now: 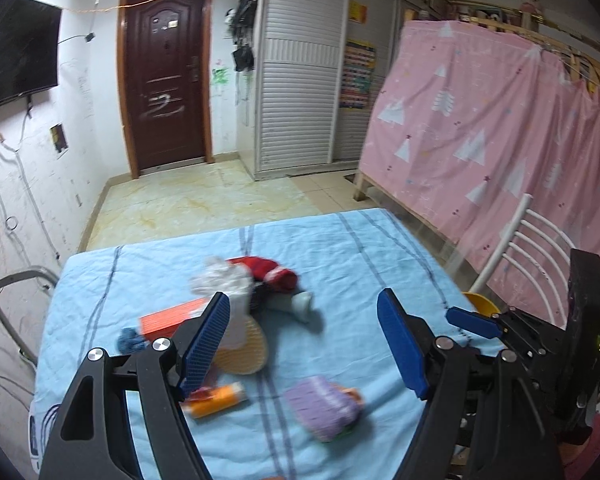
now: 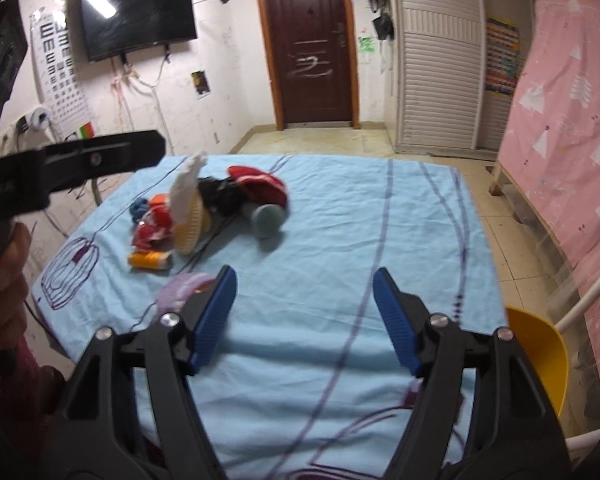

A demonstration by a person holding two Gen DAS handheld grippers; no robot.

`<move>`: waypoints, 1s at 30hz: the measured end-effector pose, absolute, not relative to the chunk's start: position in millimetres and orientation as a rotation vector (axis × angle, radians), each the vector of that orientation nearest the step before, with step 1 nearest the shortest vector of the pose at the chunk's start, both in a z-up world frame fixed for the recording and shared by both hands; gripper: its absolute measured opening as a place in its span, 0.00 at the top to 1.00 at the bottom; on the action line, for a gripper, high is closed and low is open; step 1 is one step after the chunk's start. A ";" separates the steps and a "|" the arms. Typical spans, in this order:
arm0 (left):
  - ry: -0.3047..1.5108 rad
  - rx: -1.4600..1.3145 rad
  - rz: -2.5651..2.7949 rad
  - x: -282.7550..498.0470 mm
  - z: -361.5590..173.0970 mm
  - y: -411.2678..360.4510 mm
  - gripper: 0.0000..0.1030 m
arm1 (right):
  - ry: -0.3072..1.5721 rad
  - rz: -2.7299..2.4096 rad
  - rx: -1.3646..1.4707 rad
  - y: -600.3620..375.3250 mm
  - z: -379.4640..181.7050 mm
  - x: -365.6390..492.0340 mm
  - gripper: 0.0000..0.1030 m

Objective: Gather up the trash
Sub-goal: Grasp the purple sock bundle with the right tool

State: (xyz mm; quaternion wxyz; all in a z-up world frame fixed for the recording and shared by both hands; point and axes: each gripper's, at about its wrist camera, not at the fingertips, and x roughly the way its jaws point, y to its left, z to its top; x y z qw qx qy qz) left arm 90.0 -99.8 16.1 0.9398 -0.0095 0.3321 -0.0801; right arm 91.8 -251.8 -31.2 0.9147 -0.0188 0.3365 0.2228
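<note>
A pile of trash lies on the table's blue cloth (image 1: 340, 248): white crumpled paper (image 1: 224, 280), a red fabric piece (image 1: 268, 270), an orange box (image 1: 172, 318), a beige round strainer-like disc (image 1: 244, 350), an orange tube (image 1: 216, 400), a purple wrapper (image 1: 324, 406) and a grey-green cup (image 1: 300, 304). My left gripper (image 1: 304, 344) is open and empty above the near part of the pile. My right gripper (image 2: 304, 312) is open and empty over bare cloth (image 2: 340, 220), right of the pile (image 2: 204, 208). Its fingers (image 1: 474, 322) show in the left wrist view.
A yellow bin (image 2: 540, 356) stands at the table's right edge, next to a white chair (image 1: 516, 248). A pink curtain (image 1: 480, 132) hangs on the right. A door (image 1: 166, 72) and tiled floor (image 1: 196, 204) lie beyond the table. A metal frame (image 1: 8, 312) stands at the left.
</note>
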 end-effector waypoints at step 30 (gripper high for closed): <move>0.912 -0.028 -0.061 123.0 -70.3 -8.8 0.32 | 0.821 0.659 -0.190 -151.2 -67.1 83.7 0.26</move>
